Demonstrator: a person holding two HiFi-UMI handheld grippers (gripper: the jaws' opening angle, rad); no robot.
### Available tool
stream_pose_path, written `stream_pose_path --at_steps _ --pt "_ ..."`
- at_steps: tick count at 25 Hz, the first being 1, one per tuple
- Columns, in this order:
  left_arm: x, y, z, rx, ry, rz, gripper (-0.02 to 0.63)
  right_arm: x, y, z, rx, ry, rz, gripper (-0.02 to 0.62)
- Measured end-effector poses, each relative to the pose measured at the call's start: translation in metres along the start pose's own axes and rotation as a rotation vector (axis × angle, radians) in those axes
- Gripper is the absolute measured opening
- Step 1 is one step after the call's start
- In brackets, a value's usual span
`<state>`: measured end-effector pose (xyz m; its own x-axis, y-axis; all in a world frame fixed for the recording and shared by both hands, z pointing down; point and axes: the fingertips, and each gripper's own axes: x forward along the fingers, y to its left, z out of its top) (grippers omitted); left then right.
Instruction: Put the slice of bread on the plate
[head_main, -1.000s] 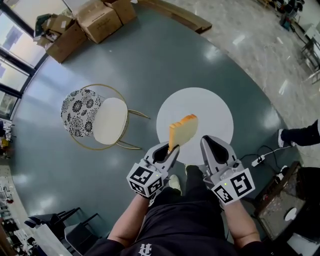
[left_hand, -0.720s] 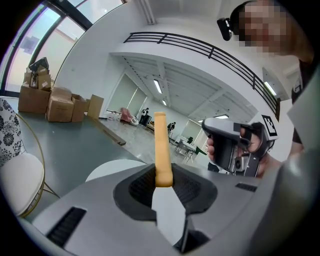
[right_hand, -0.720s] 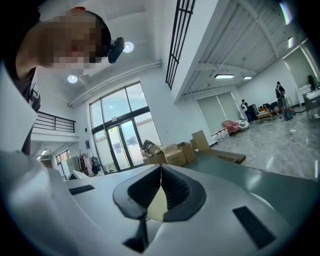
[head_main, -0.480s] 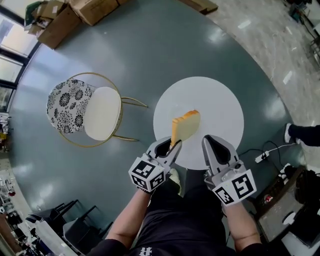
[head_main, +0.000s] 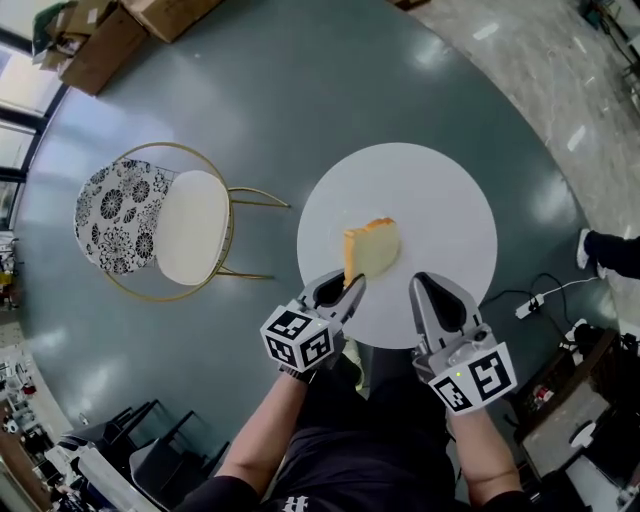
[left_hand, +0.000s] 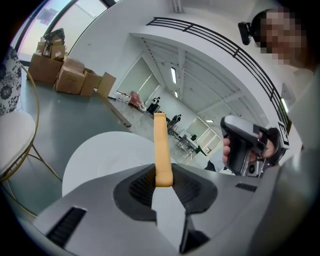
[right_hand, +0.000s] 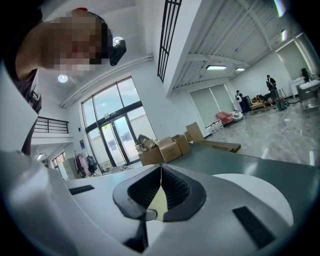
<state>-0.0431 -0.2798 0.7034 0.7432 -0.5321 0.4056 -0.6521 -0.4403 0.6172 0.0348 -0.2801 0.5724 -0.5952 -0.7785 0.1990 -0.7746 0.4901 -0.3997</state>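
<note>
Left tool (head_main: 347, 291) is clamped on the lower end of the slice of bread (head_main: 372, 248), which stands on edge above the round white surface (head_main: 440, 195) at frame centre. Right tool (head_main: 430, 290), just right of it, has its jaws together and holds nothing.

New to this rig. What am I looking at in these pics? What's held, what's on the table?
No robot: a person holds a two-jaw gripper in each hand. The top-down picture comes from a camera on the person's head; the other two come from cameras riding on each gripper, looking along its jaws. The left gripper is shut on a slice of bread, held on edge over the round white table. The right gripper is shut and empty. I can't make out a plate on the white tabletop. Beside the table stands a chair; cardboard boxes lie on the floor.
</note>
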Motion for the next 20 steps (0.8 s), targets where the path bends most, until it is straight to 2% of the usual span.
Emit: stream_pose_path --at_steps 3,13,20 --pt "0.009 0.005 -0.004 -0.052 0.007 -0.024 0.089 0.002 -0.005 -0.005 0.006 0.005 0.0 0.006" --pt "0.03 0.027 -0.013 -0.096 0.034 -0.025 0.089 0.022 -0.01 -0.025 0.008 0.025 0.019 0.006" --pt "0.039 0.04 -0.026 -0.162 0.06 -0.017 0.089 0.037 -0.008 -0.039 0.011 0.043 0.053 0.006"
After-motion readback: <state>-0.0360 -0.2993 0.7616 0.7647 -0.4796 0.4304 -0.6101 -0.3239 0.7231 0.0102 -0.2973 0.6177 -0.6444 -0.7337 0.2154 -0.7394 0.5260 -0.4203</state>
